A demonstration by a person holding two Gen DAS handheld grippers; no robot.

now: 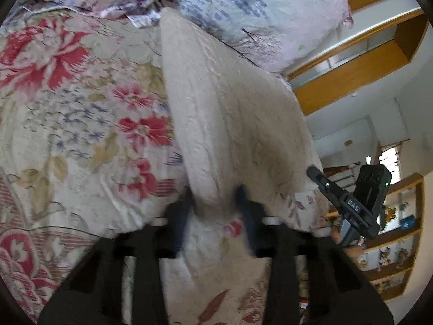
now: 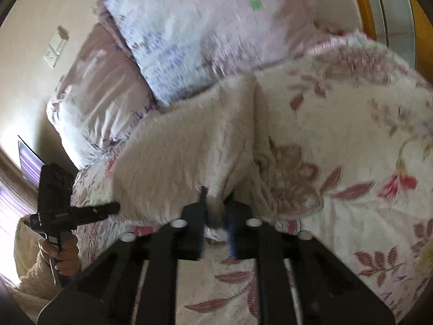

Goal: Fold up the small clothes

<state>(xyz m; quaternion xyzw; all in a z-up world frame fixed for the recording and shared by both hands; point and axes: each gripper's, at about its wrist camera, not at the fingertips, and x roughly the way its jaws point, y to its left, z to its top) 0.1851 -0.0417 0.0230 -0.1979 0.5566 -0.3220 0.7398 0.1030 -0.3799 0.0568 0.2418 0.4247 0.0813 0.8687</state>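
Pinched cream cloth [image 1: 230, 113], crinkled, tented

- Setting: home bedroom.
- Bed with floral quilt [image 1: 67, 103].
- Lilac-printed pillows [image 2: 189, 35] at its head.
- Wooden shelves [image 1: 392, 243] holding small household items.
- Wall switch plate [image 2: 55, 51].

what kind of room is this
Most likely a bedroom. The cream cloth, held by the left hand-held gripper and the right hand-held gripper, lies on a bed with a floral bedspread. Pillows are piled at its head, and wooden shelving lines the wall.
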